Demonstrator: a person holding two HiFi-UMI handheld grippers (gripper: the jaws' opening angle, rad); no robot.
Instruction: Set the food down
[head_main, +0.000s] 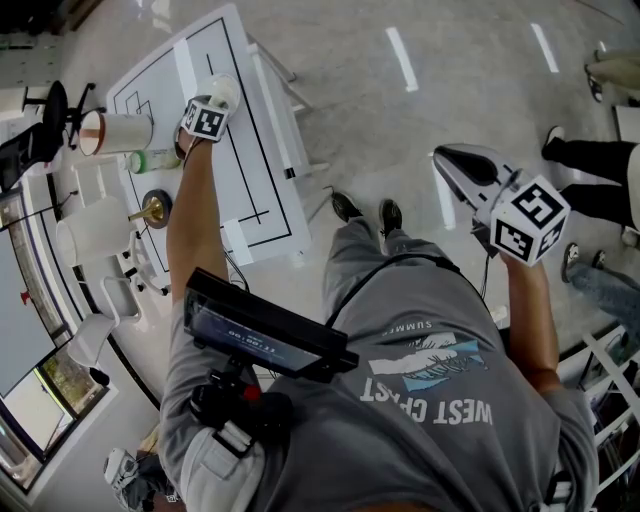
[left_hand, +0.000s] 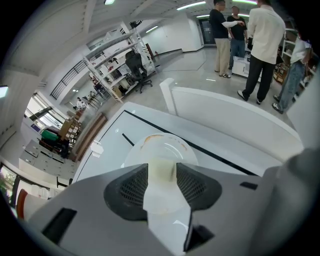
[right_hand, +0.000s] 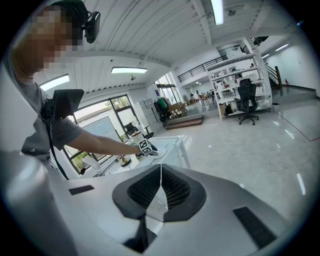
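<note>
T-shirt print (head_main: 430, 405) is read (upside down) as "WEST COAST". The right gripper (right_hand: 160, 187) is held over the floor, jaws closed together with nothing between them. The left gripper (left_hand: 160, 182) is clamped on the near rim of a white plate (left_hand: 162, 149) (brownish smear at far edge), over the black-lined white table (head_main: 255, 150); contact cannot be resolved.
</note>
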